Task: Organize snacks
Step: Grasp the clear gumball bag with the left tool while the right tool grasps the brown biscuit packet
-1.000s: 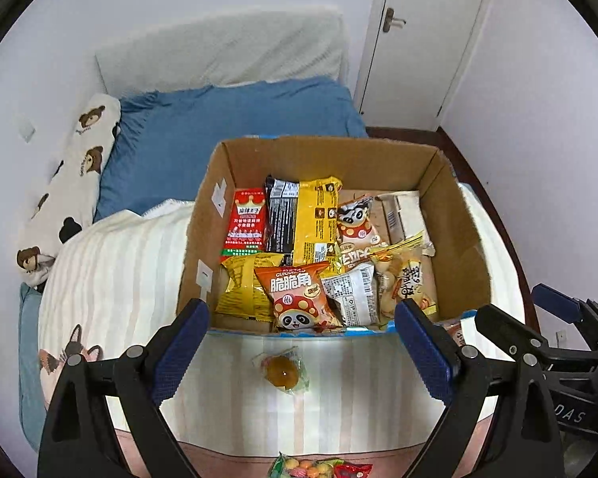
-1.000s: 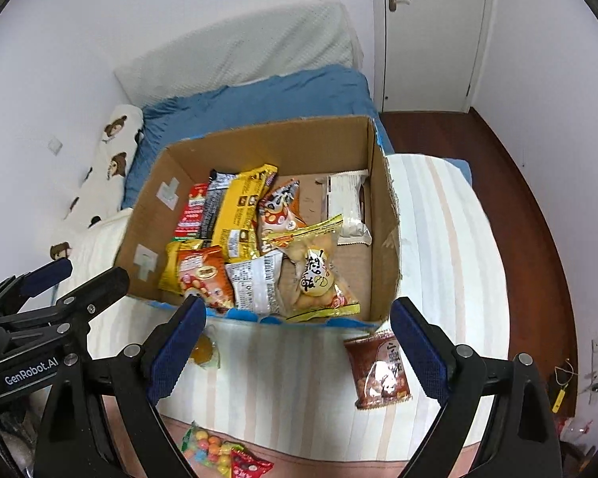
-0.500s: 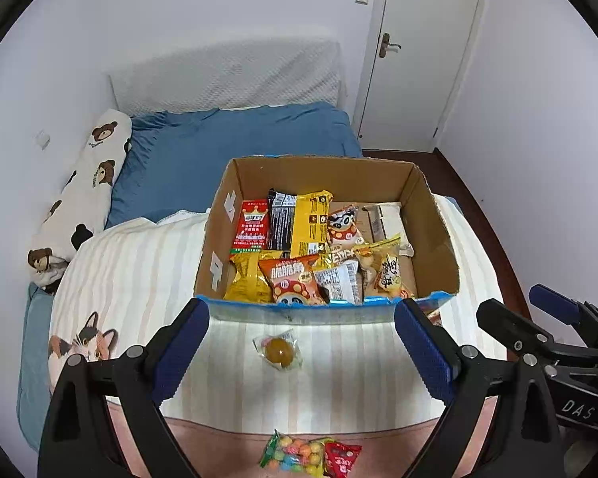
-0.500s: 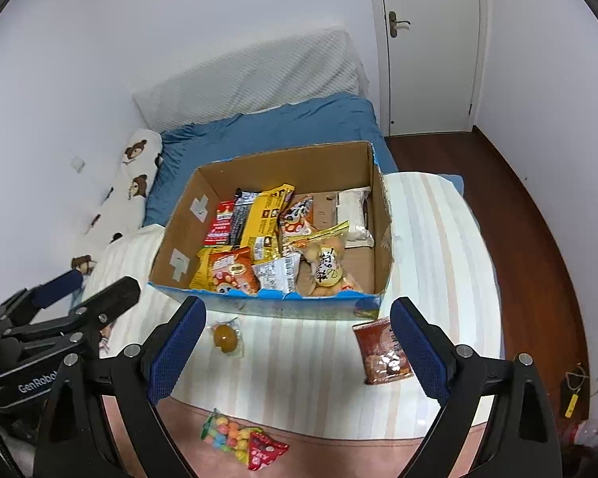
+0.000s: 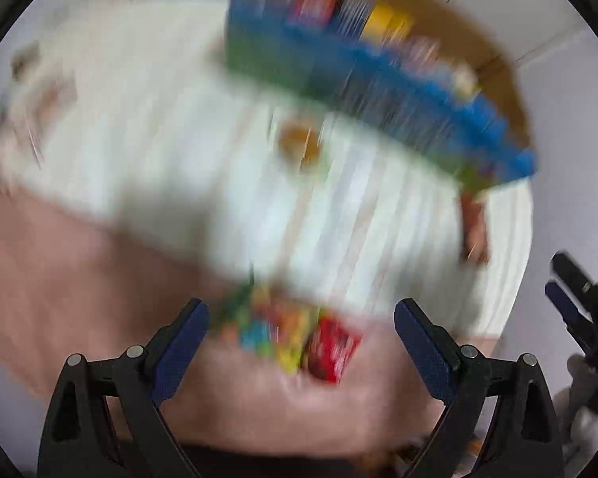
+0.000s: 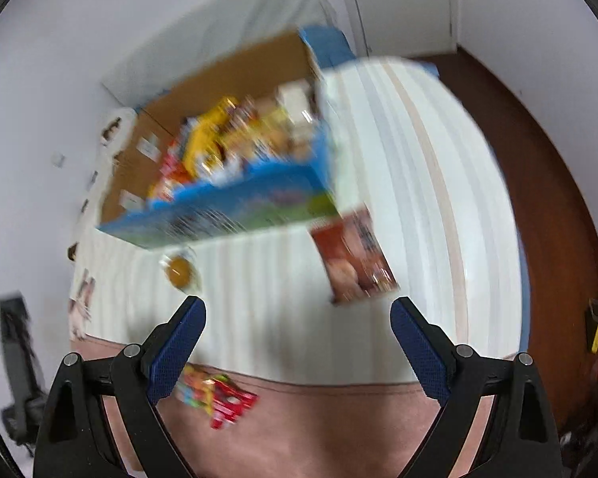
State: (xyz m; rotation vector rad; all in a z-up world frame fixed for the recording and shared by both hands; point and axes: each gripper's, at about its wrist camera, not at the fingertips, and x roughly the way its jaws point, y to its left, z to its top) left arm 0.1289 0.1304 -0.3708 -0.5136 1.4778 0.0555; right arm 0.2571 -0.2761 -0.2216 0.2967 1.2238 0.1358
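Note:
Both views are motion-blurred. A cardboard box [image 5: 378, 63] [image 6: 219, 207] full of snack packets sits on the striped bedspread. Three snacks lie loose in front of it: a colourful candy bag [image 5: 291, 342] [image 6: 211, 394] on the pink blanket edge, a small round orange snack [image 5: 299, 145] [image 6: 179, 271], and a brown-red packet [image 6: 355, 259] [image 5: 474, 223] at the box's right corner. My left gripper [image 5: 299, 338] is open, just above the candy bag. My right gripper [image 6: 297, 338] is open and empty, above the bedspread below the brown-red packet.
The striped bedspread [image 6: 398, 199] ends in a pink blanket band [image 5: 79, 279] at the front. A wooden floor [image 6: 546, 199] lies to the right of the bed. The right gripper's tips show at the left view's right edge [image 5: 578, 302].
Both grippers have tilted and dropped toward the bed's front edge. The left one now frames the candy bag; the right one has come closer to the brown-red packet. Jaws stayed open.

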